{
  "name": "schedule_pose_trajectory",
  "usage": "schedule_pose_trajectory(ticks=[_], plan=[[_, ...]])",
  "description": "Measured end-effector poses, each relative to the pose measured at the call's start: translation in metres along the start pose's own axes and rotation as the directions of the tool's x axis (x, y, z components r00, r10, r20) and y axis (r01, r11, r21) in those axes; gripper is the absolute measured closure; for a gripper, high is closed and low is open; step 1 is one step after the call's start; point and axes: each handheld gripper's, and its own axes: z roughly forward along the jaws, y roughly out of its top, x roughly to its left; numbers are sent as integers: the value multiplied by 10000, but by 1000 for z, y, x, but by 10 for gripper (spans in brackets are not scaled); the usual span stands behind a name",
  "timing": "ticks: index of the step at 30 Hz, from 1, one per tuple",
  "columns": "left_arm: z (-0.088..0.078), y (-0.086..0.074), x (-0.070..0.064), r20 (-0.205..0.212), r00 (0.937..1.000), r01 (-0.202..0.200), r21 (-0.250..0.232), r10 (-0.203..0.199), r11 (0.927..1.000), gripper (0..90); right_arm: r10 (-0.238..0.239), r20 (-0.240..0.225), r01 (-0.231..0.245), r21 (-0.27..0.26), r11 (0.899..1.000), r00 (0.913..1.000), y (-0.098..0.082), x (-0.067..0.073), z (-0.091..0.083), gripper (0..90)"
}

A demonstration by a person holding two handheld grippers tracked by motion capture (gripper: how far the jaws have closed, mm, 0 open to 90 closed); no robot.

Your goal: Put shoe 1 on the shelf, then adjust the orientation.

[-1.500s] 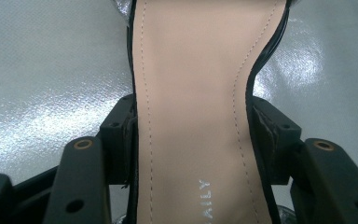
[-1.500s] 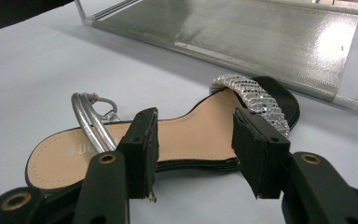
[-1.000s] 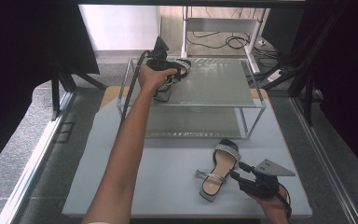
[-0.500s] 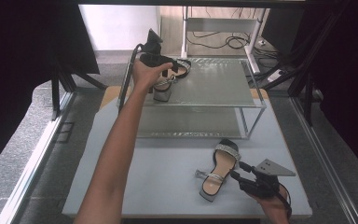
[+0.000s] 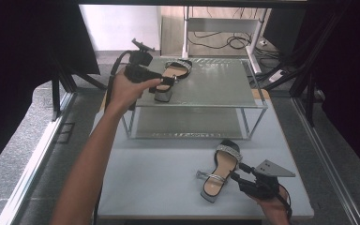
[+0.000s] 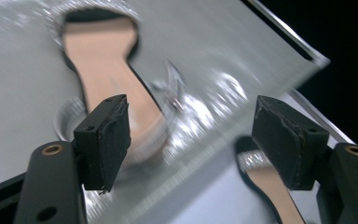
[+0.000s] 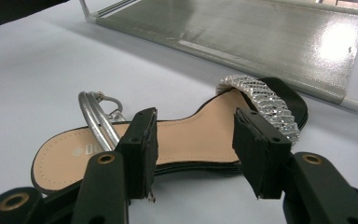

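Ahead of your wide-open, empty left gripper (image 6: 191, 140), 1 sandal (image 5: 174, 75) sat shelved on the rack (image 5: 215, 91); right gripper (image 7: 193, 149), open, straddled sandal 2 (image 7: 186, 135), ungrasped.

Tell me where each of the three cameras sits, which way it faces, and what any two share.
High view: above the person's side, looking forward and down on the rack; both forearms show.
Left gripper view: on the left gripper, over the shelf sandal.
Right gripper view: on the right gripper, facing the table sandal.
Shared: all show the table sandal.
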Motion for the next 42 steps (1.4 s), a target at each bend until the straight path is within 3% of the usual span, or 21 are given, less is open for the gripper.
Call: schedule_pose_trajectory(ticks=[6,11,14,16,19,23,30,35,37,42], plan=[[-18,-42,-15,583,9942,-879,-432,904,9952,304,-112,-68,113,27,9999,9999,1,5,1,497],[-26,-77,-17,407,9916,-1205,-492,1225,9915,318,-215,-82,215,-18,9998,9997,2,8,2,499],[-24,-99,-14,402,9925,-1136,-410,1152,9927,327,-211,-64,211,-60,9998,9998,3,9,1,513],[-19,-115,-15,170,9921,-1239,-233,1243,9920,327,-233,-56,233,-123,9997,9997,4,10,1,528],[-11,-137,-15,380,9924,-1168,-109,1171,9931,327,-255,-46,255,-147,9996,9997,5,12,2,592],[-6,-158,-11,362,9945,-982,-135,987,9951,332,-184,-48,184,-72,9998,9998,6,13,3,713],[-2,-193,-6,599,9940,-911,-78,914,9958,315,-340,-249,336,-161,9993,9991,12,21,4,780],[2,-211,-1,543,9965,-636,-101,641,9979,314,-781,-512,768,-277,9967,9956,23,37,8,862],[4,-217,1,553,9961,-697,58,693,9976,308,-1010,-708,999,-188,9948,9924,26,44,13,892],[11,-225,5,376,9973,-646,397,631,9971,305,-1640,-1169,1693,369,9849,9795,29,69,40,896]])
